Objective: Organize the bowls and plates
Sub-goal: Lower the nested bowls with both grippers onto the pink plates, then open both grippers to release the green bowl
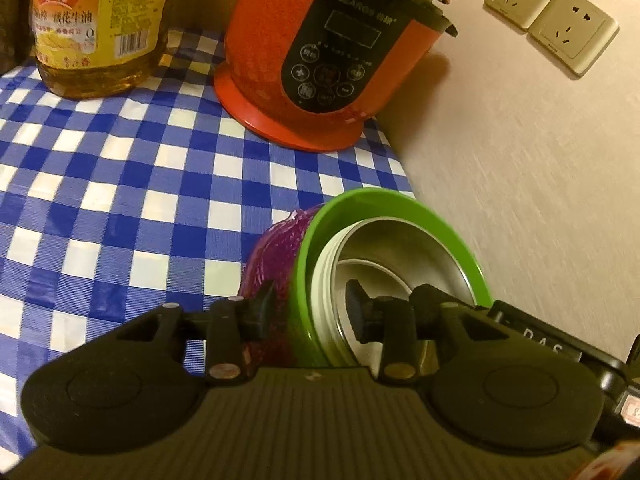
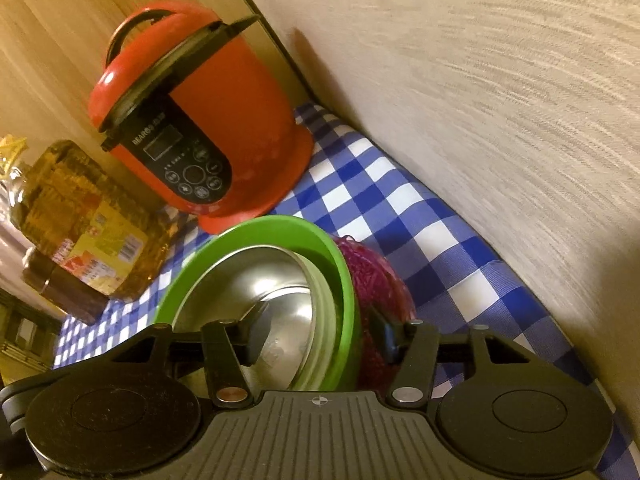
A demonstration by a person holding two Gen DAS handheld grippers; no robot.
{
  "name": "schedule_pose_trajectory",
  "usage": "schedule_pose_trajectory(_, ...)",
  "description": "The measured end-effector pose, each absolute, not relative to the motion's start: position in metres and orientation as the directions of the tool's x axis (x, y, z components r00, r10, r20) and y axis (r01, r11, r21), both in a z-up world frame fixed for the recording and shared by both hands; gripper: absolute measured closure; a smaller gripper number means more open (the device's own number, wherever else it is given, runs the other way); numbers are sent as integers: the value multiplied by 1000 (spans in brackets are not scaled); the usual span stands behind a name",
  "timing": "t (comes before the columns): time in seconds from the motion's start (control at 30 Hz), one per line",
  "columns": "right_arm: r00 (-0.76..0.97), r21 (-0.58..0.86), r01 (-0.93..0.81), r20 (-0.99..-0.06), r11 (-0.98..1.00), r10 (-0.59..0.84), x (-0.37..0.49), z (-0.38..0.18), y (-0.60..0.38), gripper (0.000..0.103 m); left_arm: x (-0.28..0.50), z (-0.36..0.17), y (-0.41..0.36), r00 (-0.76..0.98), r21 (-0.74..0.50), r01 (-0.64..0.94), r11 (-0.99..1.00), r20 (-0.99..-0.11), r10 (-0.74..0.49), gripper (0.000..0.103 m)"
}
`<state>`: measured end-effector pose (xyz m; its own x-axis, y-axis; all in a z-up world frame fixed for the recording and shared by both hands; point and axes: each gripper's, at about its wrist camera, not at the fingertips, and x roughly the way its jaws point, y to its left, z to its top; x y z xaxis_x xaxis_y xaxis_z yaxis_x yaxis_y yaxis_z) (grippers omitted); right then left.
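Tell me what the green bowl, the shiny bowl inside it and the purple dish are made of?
Green bowl: probably plastic, with smooth, even colour and a soft sheen. Shiny bowl: likely stainless steel, since it mirrors the light. Purple dish: see-through with a bumpy pattern, so glass or clear plastic; I cannot tell which.

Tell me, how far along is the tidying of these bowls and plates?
Well along, it seems. Done: a steel bowl sits nested inside the green bowl, over a purple dish. In hand: the left gripper and right gripper straddle the stack's rims from opposite sides, apparently carrying it. Left: setting it on the checked tablecloth near the red cooker.
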<state>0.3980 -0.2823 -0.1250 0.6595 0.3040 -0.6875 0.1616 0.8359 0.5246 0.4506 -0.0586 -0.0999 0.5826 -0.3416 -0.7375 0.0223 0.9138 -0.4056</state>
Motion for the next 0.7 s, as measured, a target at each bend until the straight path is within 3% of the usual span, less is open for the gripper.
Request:
schedule_pose_trajectory(0.43,671,499,164,-689,851,274,371,-100,-284,46,421,-78,-53,612,-417,22,909,-713,-342,59)
schedule_pose_trajectory(0.57,671,471,147,-693,870,262,354,-93,-280,45,405,-72,-49,623,-421,18,907,-705,-340,41)
schedule_pose_trajectory(0.7,671,464,136,-693,875,263,335,-86,-278,45,387,-63,-43,637,-422,4,907,-698,-328,34)
